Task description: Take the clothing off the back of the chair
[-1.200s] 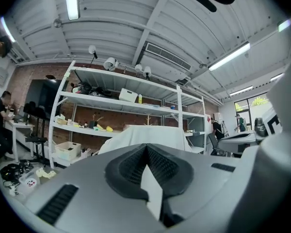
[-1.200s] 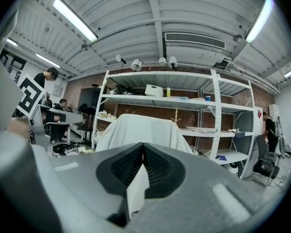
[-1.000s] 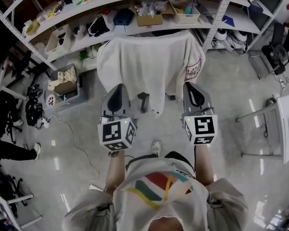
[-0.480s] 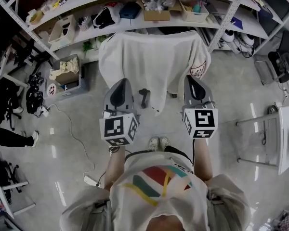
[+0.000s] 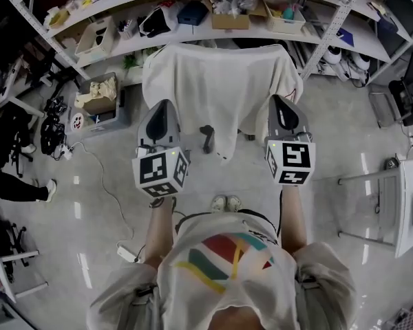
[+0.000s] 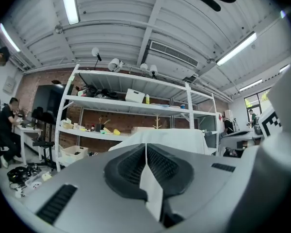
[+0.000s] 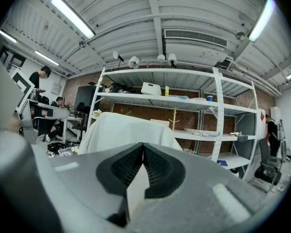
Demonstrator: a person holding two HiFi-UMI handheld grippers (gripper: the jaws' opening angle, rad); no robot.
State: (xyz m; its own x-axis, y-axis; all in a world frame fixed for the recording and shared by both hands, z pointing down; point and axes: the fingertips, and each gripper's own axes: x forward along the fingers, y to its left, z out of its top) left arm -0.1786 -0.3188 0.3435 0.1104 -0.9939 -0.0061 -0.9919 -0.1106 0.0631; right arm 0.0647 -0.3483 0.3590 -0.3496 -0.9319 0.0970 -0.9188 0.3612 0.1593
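Left gripper (image 5: 159, 104) closed, empty, pointing level at draped white garment (image 5: 220, 88); right gripper (image 5: 283, 100) likewise, parallel.

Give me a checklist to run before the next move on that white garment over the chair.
1. Opening of left claw: not ok, shut, nothing in it.
2. Opening of right claw: not ok, shut, nothing in it.
3. Drape of white garment over the back of the chair: ok.
4. Contact of claws with the garment: not ok, both held short of it.
5. Snags between garment and chair: cannot tell, cloth covers the back.
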